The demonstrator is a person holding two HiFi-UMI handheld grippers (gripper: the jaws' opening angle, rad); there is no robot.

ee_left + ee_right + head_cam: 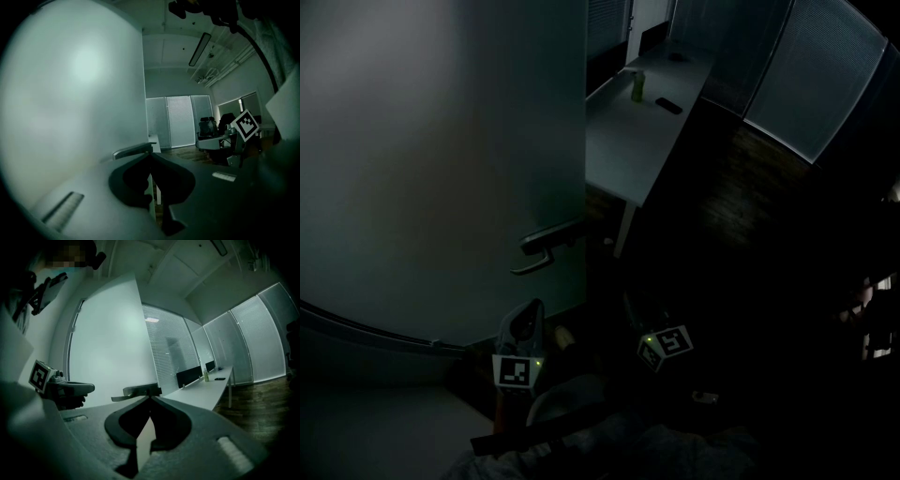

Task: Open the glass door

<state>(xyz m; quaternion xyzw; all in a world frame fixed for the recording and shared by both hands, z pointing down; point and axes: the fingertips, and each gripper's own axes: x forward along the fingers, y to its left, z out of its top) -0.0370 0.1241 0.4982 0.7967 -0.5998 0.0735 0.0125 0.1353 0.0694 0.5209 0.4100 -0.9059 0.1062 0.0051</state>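
The frosted glass door (pixel 441 159) fills the left of the head view, and its vertical edge runs down the middle. A metal lever handle (pixel 548 246) sticks out near that edge. My left gripper (pixel 528 317) hangs just below the handle, apart from it, jaws shut and empty. To its right is my right gripper (pixel 633 309), dark and lower, also shut on nothing. In the left gripper view the handle (pixel 132 150) lies just beyond the closed tips (pixel 150 153). The right gripper view likewise shows the handle (pixel 138 391) beyond the closed tips (pixel 150 397).
Past the door's edge a long white desk (pixel 619 141) carries a green bottle (pixel 638 86) and a flat black object (pixel 669 106). Blinds and glass partitions (pixel 825 84) line the far side above a dark wooden floor (pixel 741 187). Office chairs (pixel 208 126) stand further back.
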